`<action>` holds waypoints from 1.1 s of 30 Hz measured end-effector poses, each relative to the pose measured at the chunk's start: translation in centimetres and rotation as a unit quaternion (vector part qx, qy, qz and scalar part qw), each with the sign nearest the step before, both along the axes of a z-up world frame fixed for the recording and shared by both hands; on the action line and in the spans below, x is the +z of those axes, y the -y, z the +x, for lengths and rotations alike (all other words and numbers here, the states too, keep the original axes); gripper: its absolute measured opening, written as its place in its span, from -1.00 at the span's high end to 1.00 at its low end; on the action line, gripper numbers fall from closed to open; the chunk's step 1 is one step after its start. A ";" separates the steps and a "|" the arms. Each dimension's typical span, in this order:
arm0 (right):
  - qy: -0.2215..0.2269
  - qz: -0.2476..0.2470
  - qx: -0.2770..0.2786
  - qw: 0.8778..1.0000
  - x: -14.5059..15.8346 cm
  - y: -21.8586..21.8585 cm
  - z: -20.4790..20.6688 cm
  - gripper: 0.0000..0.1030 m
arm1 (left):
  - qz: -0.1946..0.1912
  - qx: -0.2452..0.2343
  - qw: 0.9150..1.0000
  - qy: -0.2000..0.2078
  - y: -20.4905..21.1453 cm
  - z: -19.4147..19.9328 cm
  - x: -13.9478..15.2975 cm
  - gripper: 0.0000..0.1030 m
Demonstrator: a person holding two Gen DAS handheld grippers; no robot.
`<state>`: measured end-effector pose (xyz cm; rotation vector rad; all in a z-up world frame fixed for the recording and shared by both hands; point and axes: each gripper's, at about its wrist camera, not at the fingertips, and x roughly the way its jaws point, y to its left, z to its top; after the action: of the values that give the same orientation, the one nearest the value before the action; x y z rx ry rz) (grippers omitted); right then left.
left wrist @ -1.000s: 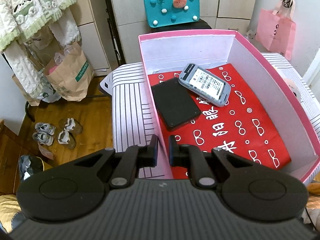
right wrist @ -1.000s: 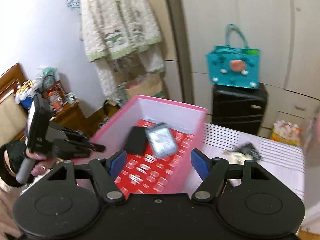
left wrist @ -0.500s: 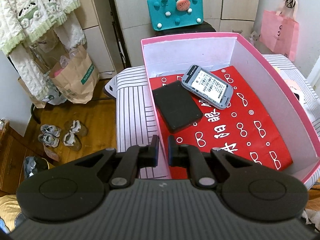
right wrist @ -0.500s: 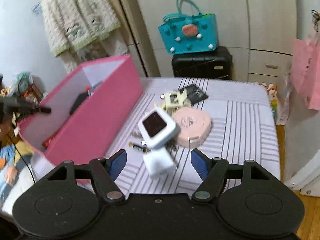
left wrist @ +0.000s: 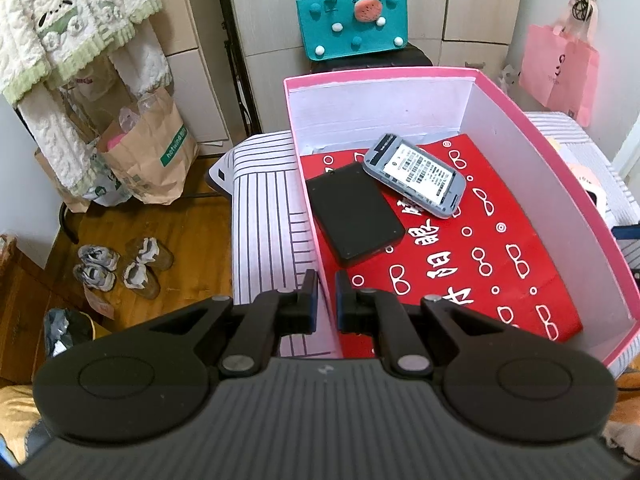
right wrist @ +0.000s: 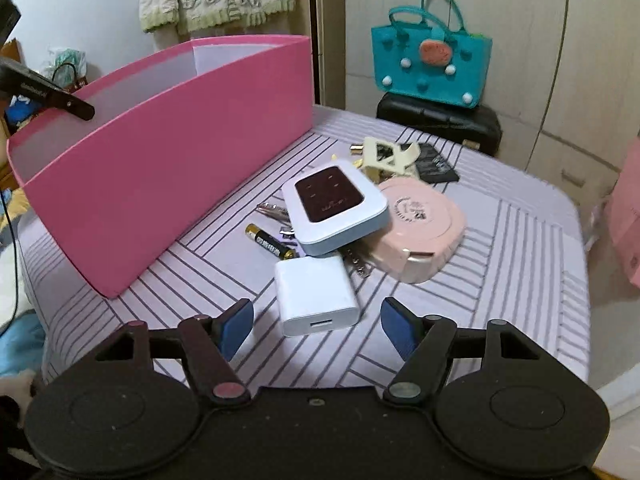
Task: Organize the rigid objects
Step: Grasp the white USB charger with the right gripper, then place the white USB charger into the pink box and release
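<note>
Since a second ago the right gripper (right wrist: 316, 326) has swung away from the pink box (right wrist: 168, 152) and dropped low over the striped cloth (right wrist: 500, 280), while the left gripper (left wrist: 326, 294) has kept its place. The right gripper's blue pads (right wrist: 236, 326) stand wide apart and are just starting to close; the near end of a white charger block (right wrist: 316, 296) lies between them, with neither pad touching it. Just behind the charger lie a black-and-gold battery (right wrist: 272, 242) and a white pocket router with a dark face (right wrist: 334, 208), which leans on a round pink case (right wrist: 424, 228). Farther back are a cream clip (right wrist: 386, 156) and a black packet (right wrist: 436, 164). The pink box stands to the left of the charger.

The left gripper is clenched on the near left wall of the pink box (left wrist: 326, 300), one finger inside and one outside. Inside, on red printed paper (left wrist: 480, 248), lie a flat black case (left wrist: 354, 212) and, touching its far corner, a grey device with a label (left wrist: 416, 176).
</note>
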<state>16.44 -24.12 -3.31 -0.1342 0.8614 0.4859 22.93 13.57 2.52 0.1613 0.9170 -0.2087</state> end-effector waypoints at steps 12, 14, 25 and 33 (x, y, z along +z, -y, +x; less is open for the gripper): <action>-0.039 -0.037 -0.024 0.998 0.9 -1.6 1.1 0.03 | 0.011 -0.011 1.000 -0.013 0.0 0.4 0.2 0.85; -0.058 -0.033 -0.035 0.997 1.3 -1.6 1.0 0.04 | 0.017 -0.015 1.000 -0.020 0.3 0.6 0.2 0.85; -0.076 0.008 -0.039 0.996 6.2 -1.4 1.7 0.04 | 0.024 -0.031 0.996 -0.077 0.3 2.3 1.5 0.85; -0.015 0.050 0.012 0.999 12.6 -3.2 3.3 0.04 | 0.019 -0.026 0.995 -0.098 0.2 3.0 1.8 0.85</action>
<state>19.72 -20.95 9.25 -0.0453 0.8634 0.5528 25.96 13.40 4.28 0.2032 1.1129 -0.2582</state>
